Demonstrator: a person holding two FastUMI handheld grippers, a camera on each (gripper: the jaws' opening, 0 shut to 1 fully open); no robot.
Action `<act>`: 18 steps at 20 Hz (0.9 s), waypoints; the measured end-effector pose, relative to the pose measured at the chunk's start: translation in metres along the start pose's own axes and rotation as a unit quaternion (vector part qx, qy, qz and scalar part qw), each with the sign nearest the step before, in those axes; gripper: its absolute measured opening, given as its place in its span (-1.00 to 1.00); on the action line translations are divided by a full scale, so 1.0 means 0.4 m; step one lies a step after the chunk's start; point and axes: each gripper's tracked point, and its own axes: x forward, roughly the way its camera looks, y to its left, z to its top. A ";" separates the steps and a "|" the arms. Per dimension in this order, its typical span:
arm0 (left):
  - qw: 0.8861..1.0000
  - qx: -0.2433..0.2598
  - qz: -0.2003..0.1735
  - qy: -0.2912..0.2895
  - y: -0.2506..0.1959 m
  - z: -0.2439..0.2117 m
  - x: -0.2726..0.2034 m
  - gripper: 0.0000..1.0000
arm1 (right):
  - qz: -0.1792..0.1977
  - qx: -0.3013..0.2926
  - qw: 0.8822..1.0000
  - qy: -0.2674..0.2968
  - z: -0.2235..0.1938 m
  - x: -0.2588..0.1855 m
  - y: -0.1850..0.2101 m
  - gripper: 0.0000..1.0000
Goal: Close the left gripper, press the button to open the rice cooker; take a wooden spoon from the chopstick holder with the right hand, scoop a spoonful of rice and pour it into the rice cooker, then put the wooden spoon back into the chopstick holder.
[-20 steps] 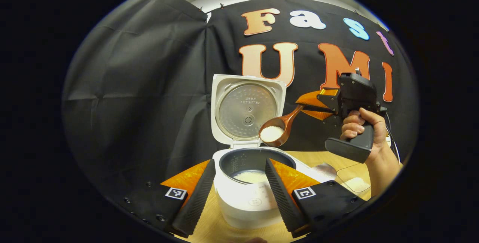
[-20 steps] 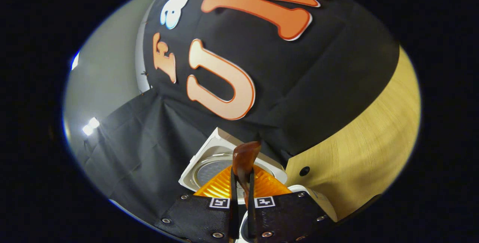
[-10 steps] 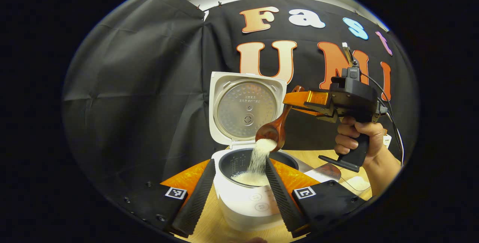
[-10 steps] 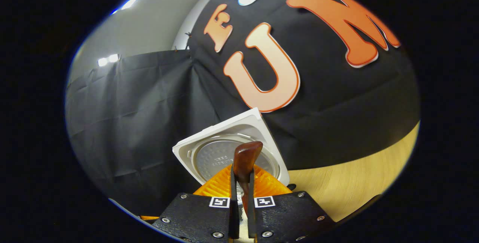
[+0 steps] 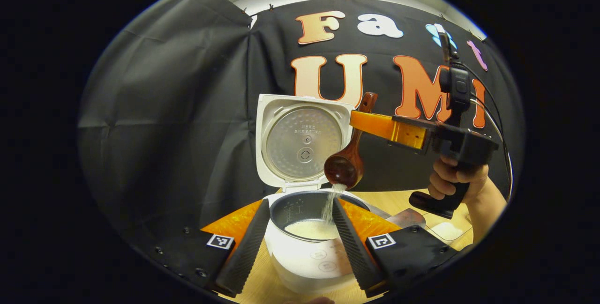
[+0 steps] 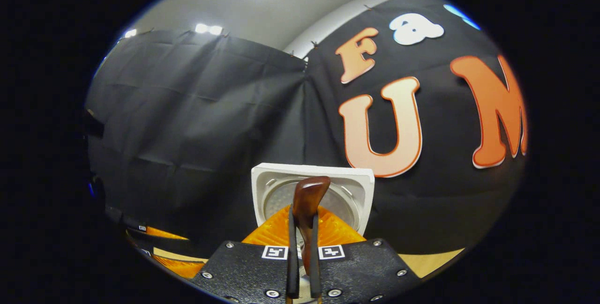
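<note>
The left gripper (image 5: 296, 229) stood spread wide, gripping nothing, its fingers flanking the open rice cooker (image 5: 309, 243). Above the pot, the wooden spoon (image 5: 347, 163) tipped rice (image 5: 330, 201) downward, its handle clamped between the right gripper's (image 6: 300, 243) closed fingers, held by a hand (image 5: 457, 177) at right.

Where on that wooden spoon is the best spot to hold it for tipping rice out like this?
High on the handle, as the right tongs do now: both fingers press its flat sides near the end. The wooden spoon hangs bowl-down over the rice cooker, so a grip from the side keeps the tongs away from the falling rice.
</note>
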 end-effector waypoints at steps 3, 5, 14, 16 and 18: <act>1.000 0.005 -0.003 -0.009 -0.009 0.015 -0.010 0.77 | -0.001 -0.062 0.998 -0.003 0.009 -0.016 0.005 -0.81; 1.000 0.006 -0.006 -0.015 -0.016 0.026 -0.017 0.77 | 0.004 -0.062 0.998 -0.002 0.011 -0.016 0.004 -0.81; 0.999 0.007 -0.003 -0.032 -0.031 0.059 -0.040 0.77 | -0.086 0.106 0.991 -0.001 0.030 -0.077 -0.052 -0.81; 0.999 0.004 -0.005 -0.034 -0.047 0.060 -0.055 0.77 | -0.114 0.153 0.982 0.008 0.025 -0.094 -0.068 -0.81; 0.999 0.001 -0.006 -0.033 -0.064 0.062 -0.074 0.75 | -0.139 0.193 0.971 0.011 0.024 -0.125 -0.074 -0.82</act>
